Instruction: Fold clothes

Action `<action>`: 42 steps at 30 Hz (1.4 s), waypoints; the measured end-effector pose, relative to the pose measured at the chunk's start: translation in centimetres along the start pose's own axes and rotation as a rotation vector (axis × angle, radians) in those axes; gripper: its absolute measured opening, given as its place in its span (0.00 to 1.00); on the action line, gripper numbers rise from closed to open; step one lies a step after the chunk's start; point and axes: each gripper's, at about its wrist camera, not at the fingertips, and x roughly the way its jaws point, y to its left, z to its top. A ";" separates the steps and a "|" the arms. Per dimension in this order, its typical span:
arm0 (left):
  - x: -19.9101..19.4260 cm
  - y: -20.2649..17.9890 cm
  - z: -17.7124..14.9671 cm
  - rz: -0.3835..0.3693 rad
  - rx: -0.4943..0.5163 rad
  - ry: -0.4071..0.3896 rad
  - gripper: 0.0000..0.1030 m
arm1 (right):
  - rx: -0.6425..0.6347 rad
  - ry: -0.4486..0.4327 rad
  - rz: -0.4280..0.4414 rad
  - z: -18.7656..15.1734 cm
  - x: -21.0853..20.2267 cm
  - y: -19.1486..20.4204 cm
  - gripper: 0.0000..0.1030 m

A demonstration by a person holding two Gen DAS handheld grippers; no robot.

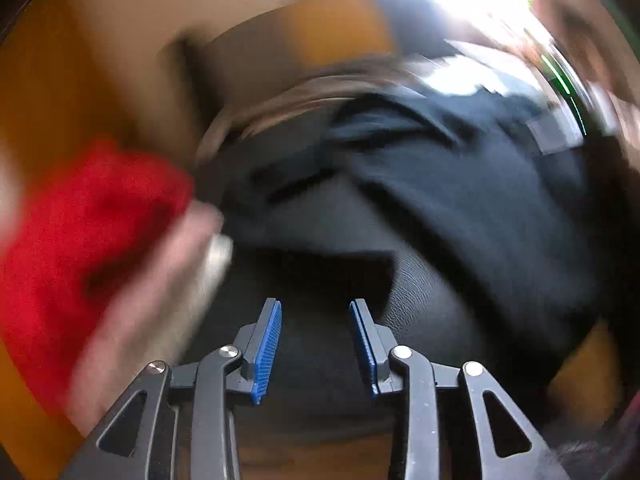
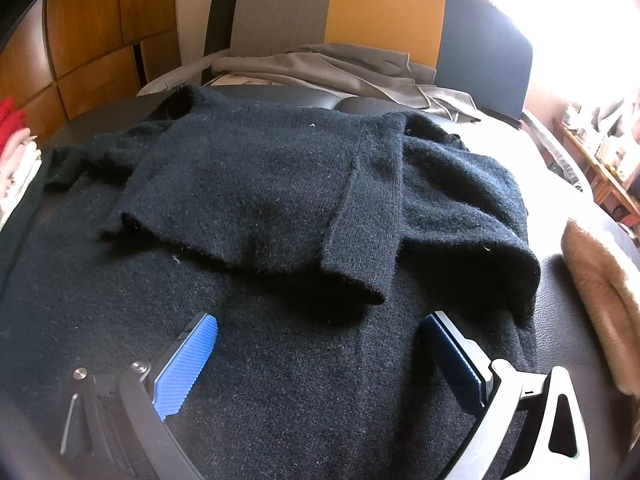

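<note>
With both the left tongs [image 1: 316,344] and right tongs [image 2: 320,364] open and empty, the half-folded black sweater [image 2: 280,184] lies loose on the dark surface [image 2: 560,320] — a careless grab could drag its folded sleeve undone.

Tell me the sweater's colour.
Black, a fuzzy knit sweater; clearest in the right wrist view.

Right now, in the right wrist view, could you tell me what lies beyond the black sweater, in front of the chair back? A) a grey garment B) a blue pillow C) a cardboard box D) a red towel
A: a crumpled grey garment lies beyond the black sweater, in front of the chair back.
</note>
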 end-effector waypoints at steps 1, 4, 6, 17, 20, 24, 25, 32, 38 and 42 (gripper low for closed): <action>0.2 -0.8 0.4 0.010 0.144 -0.004 0.35 | 0.000 0.000 0.000 0.0 0.0 0.0 1.00; 2.0 -1.2 1.5 0.021 0.426 0.010 0.35 | -0.003 0.003 -0.005 0.0 0.0 0.1 1.00; 3.8 -0.7 2.6 -0.006 0.549 0.028 0.35 | -0.005 0.004 -0.008 0.1 0.0 0.1 1.00; 9.7 -0.7 4.6 -0.185 0.722 0.166 0.11 | -0.004 0.006 -0.007 0.1 0.0 -0.1 1.00; 10.2 0.5 5.8 -0.241 0.538 0.184 0.04 | -0.004 0.006 -0.006 0.1 0.0 -0.1 1.00; 8.6 3.6 8.2 -0.350 0.238 0.123 0.04 | -0.006 0.007 -0.009 0.0 0.0 0.0 1.00; 8.0 4.9 9.1 -0.378 0.145 0.095 0.04 | -0.006 0.007 -0.010 0.0 0.0 0.0 1.00; 4.6 17.3 14.8 -0.539 -0.496 -0.133 0.04 | -0.008 0.008 -0.011 0.0 0.0 0.0 1.00; 2.8 23.3 19.4 -0.635 -0.821 -0.310 0.04 | -0.004 0.005 -0.009 -0.1 -0.1 0.1 1.00; 0.7 23.2 22.9 -0.658 -0.845 -0.383 0.04 | 0.001 0.002 -0.003 -0.1 -0.1 0.0 1.00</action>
